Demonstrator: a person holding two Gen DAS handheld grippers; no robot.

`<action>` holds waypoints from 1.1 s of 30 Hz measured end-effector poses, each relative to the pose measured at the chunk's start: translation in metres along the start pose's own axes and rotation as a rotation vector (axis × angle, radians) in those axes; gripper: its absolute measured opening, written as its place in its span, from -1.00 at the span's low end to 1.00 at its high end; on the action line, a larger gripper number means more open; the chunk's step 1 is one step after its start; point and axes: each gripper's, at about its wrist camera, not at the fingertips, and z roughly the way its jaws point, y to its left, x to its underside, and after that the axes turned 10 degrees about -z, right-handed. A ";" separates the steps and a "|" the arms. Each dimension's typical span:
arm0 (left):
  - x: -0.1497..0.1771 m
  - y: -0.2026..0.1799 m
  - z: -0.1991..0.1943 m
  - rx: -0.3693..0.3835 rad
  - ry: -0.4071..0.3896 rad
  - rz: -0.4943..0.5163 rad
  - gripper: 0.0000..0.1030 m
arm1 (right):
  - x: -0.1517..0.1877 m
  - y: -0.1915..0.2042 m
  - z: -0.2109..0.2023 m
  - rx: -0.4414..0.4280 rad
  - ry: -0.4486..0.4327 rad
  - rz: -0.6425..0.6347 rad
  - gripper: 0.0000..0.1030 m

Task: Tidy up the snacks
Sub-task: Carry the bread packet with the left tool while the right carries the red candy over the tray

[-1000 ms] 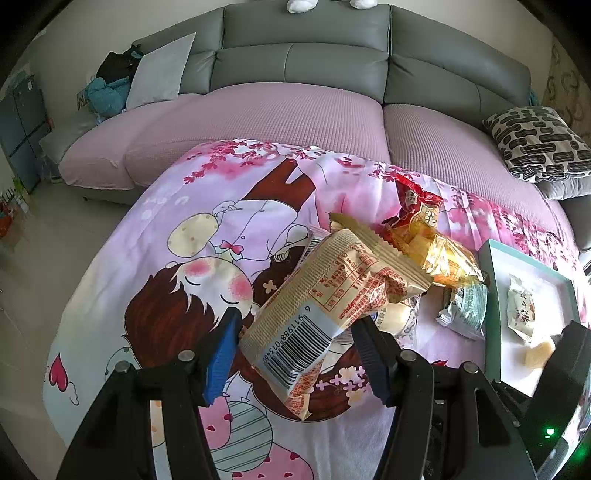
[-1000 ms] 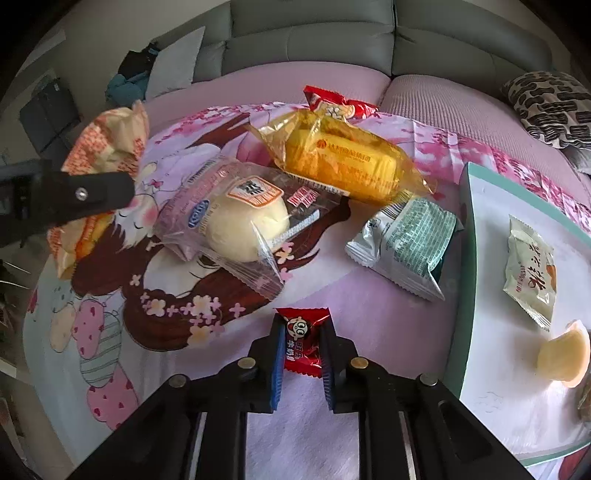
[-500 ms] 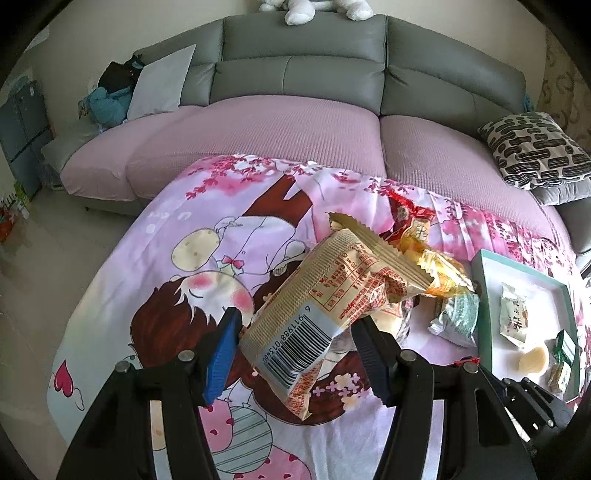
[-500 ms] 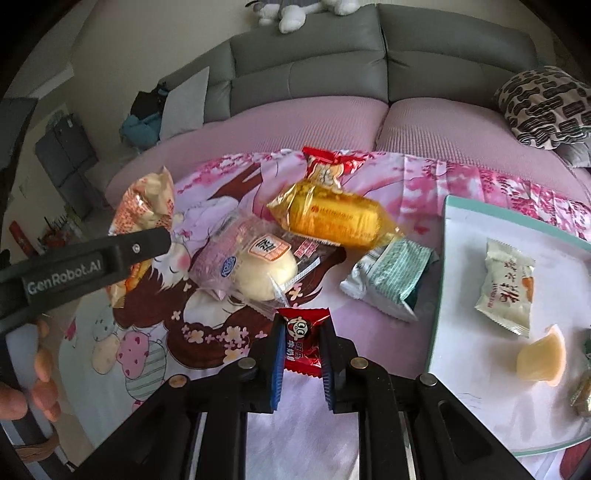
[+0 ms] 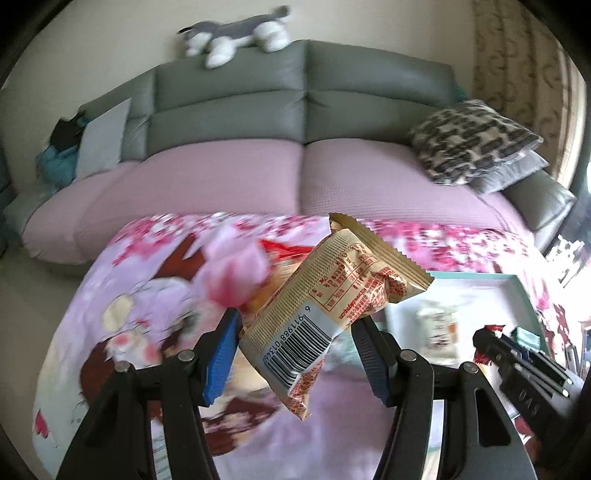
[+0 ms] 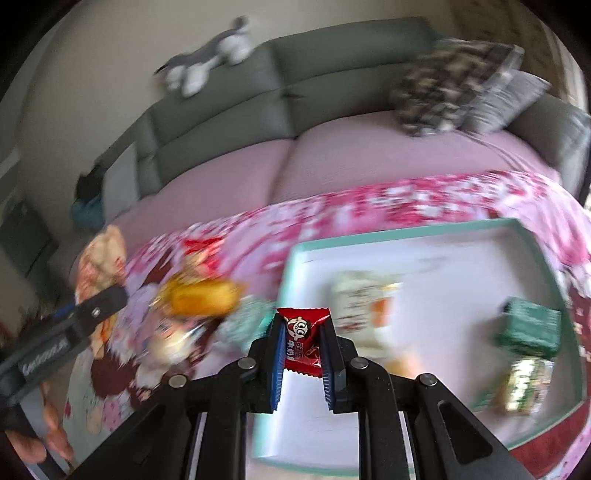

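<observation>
My left gripper [image 5: 295, 328] is shut on a tan snack bag with a barcode [image 5: 325, 306], held up above the pink cartoon tablecloth [image 5: 147, 295]. My right gripper [image 6: 302, 332] is shut on a small red candy packet [image 6: 301, 341], over the near left edge of the teal-rimmed white tray [image 6: 532, 240]. The tray holds a white packet [image 6: 364, 299], a dark green packet [image 6: 528, 326] and a green-and-clear packet [image 6: 521, 384]. An orange-yellow wrapped cake [image 6: 201, 299] and a red packet [image 6: 201, 247] lie left of the tray. The left gripper with its bag [image 6: 99, 266] shows at the left of the right wrist view.
A grey sofa with pink seat covers [image 5: 295, 177] runs behind the table. A patterned cushion [image 5: 472, 144] lies at its right and a plush toy [image 5: 236, 33] on its back. A person's hand [image 6: 40, 439] holds the left gripper's handle.
Both grippers have risen and swung right toward the tray, each keeping its packet. The right gripper has rolled and now hangs over the tray's edge. The views are motion-blurred.
</observation>
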 end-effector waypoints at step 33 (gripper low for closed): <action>0.034 -0.171 0.105 0.170 0.200 0.230 0.25 | 0.006 -0.137 0.010 0.269 0.040 0.164 -0.60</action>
